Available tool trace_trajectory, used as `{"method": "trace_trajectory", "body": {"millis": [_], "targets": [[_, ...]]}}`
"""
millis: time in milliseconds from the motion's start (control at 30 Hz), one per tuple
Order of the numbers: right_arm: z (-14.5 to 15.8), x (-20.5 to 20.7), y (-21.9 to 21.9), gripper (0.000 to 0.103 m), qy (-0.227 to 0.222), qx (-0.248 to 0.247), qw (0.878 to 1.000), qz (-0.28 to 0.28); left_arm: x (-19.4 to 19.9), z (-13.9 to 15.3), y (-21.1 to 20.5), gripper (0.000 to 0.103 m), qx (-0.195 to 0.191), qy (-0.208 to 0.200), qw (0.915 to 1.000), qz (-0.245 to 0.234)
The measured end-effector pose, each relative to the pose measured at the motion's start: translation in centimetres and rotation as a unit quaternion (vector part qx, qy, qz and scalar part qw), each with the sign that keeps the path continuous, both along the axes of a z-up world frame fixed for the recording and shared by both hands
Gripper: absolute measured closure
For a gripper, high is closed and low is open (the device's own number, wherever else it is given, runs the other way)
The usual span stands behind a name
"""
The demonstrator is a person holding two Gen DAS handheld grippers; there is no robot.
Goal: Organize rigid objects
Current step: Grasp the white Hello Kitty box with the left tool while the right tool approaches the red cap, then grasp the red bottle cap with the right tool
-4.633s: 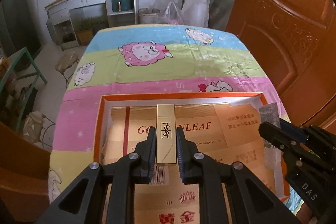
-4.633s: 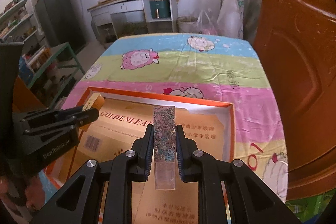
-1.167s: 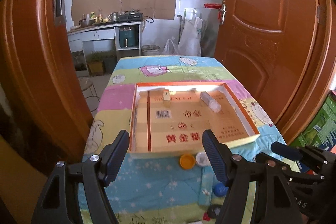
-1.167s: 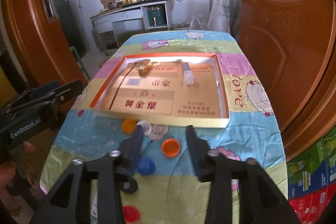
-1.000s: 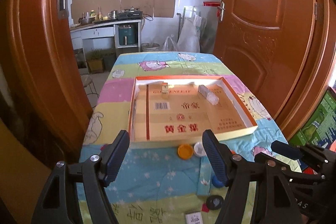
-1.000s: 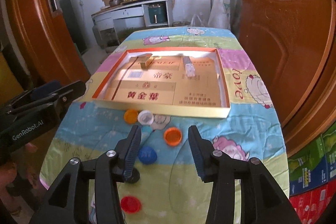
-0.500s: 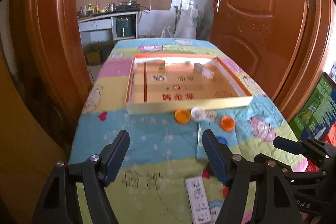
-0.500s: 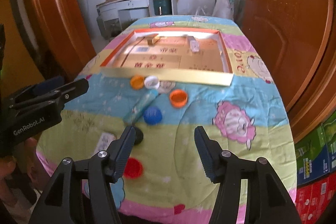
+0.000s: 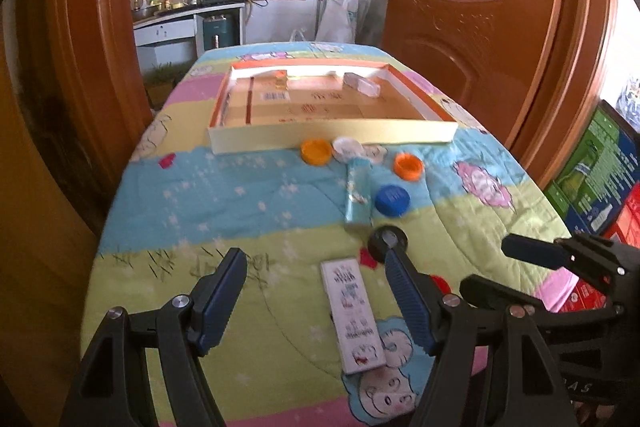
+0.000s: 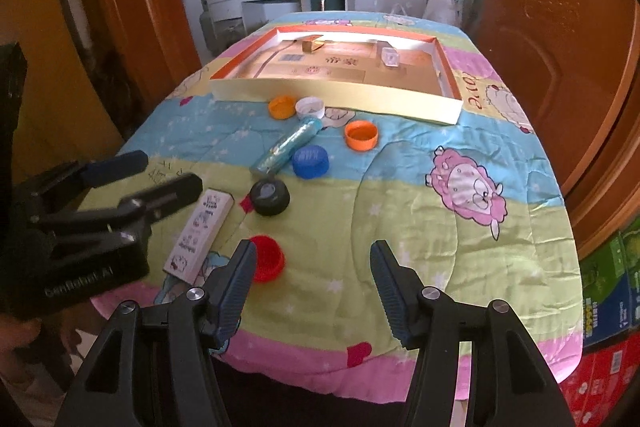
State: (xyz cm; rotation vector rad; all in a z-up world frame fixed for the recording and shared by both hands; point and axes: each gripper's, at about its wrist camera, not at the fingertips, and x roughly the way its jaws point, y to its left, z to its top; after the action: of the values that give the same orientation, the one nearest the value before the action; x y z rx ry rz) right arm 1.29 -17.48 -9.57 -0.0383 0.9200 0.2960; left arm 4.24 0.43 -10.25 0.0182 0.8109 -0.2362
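An orange-rimmed cardboard tray (image 9: 332, 139) (image 10: 332, 95) lies mid-table with a gold box (image 9: 280, 79) (image 10: 311, 44) and a clear patterned box (image 9: 362, 85) (image 10: 388, 55) inside. On the quilt before it lie several bottle caps, a teal tube (image 9: 358, 195) (image 10: 288, 146) and a white flat box (image 9: 352, 307) (image 10: 200, 235). My left gripper (image 9: 314, 263) hangs open and empty over the white box. My right gripper (image 10: 313, 253) is open and empty too, its left finger beside a red cap (image 10: 267, 258). A black cap (image 10: 270, 197) sits just beyond.
Orange caps (image 10: 361, 135), a white cap (image 10: 310, 107) and a blue cap (image 10: 310, 161) lie near the tray's front wall. Brown doors (image 9: 460, 27) flank the table. Printed cartons (image 10: 604, 307) are stacked on the floor at the right. The table's near edge is just below both grippers.
Both grippers let go of their boxes in the tray, drew back to the table's near end and sank toward the quilt. The right jaws widened.
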Motion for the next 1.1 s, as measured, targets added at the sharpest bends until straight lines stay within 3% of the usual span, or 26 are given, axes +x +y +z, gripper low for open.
{"method": "trace_trajectory", "body": {"millis": [267, 400, 567, 933, 1000, 1067, 1100], "targets": [[-0.7, -0.5, -0.4, 0.042, 0.01, 0.004, 1.0, -0.005, -0.5, -2.5, -1.3, 0.032, 0.019, 0.021, 0.9996, -0.005], [-1.0, -0.6, -0.5, 0.042, 0.014, 0.008, 1.0, -0.005, -0.9, -3.6, -1.6, 0.051, 0.035, 0.029, 0.999, 0.003], [-1.3, -0.6, 0.0, 0.042, 0.019, 0.015, 1.0, 0.008, -1.3, -3.4, -0.2, 0.077, 0.01, 0.025, 0.9996, 0.007], [-2.3, 0.4, 2.7, 0.043, 0.023, 0.003, 0.999, 0.048, -1.3, -2.8, 0.8, 0.077, -0.014, 0.015, 0.9998, 0.003], [-2.6, 0.7, 3.1, 0.049, 0.027, 0.0, 0.998, 0.054, -1.3, -2.6, 1.2, 0.077, -0.018, 0.013, 0.9997, 0.005], [-2.7, 0.7, 3.4, 0.07, 0.021, -0.019, 0.998, 0.05, -1.2, -2.5, 1.4, 0.077, -0.021, 0.013, 0.9997, 0.007], [-2.7, 0.7, 3.6, 0.072, 0.016, -0.032, 0.998, 0.048, -1.1, -2.4, 1.5, 0.077, -0.022, 0.013, 0.9996, 0.009]]}}
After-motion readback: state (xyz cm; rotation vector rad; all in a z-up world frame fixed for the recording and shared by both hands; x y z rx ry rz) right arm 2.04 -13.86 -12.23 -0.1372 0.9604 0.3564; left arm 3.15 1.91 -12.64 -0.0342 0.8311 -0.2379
